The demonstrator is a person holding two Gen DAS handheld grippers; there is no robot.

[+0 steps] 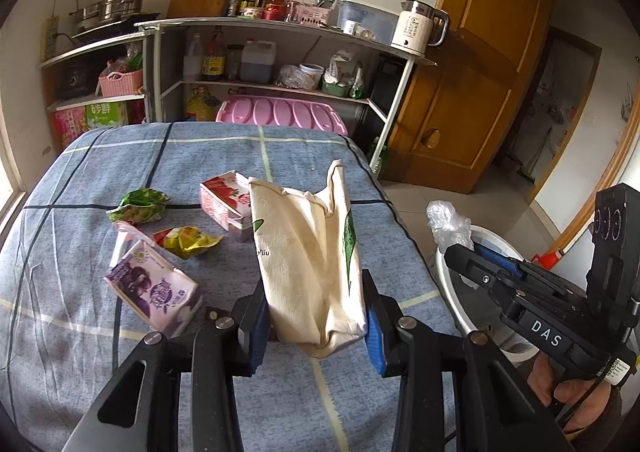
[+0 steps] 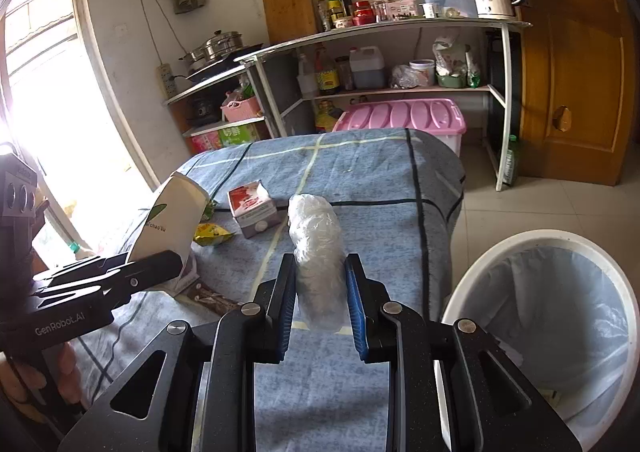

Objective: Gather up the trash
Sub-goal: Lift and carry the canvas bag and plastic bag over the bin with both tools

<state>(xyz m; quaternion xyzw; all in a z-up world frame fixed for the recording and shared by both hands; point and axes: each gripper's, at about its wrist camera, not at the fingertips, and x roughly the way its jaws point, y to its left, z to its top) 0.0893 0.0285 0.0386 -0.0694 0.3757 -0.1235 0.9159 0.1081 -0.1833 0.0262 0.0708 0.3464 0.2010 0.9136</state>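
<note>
The left tool (image 1: 316,326) grips a cream cloth bag (image 1: 308,252) upright above the blue checked surface (image 1: 224,156). The right tool (image 2: 320,304) clamps a crumpled clear plastic wad (image 2: 316,248) near the surface's right edge, beside the white lined bin (image 2: 560,328) on the floor. A red carton (image 1: 224,200), purple carton (image 1: 154,288) and wrappers (image 1: 140,206) lie left of the bag.

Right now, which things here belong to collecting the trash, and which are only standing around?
For the job:
cream paper bag in left tongs
clear plastic wad in right tongs
white bin
purple carton
red carton
green wrapper
yellow wrapper

Just around:
kettle
pink storage box
steamer pot
</note>
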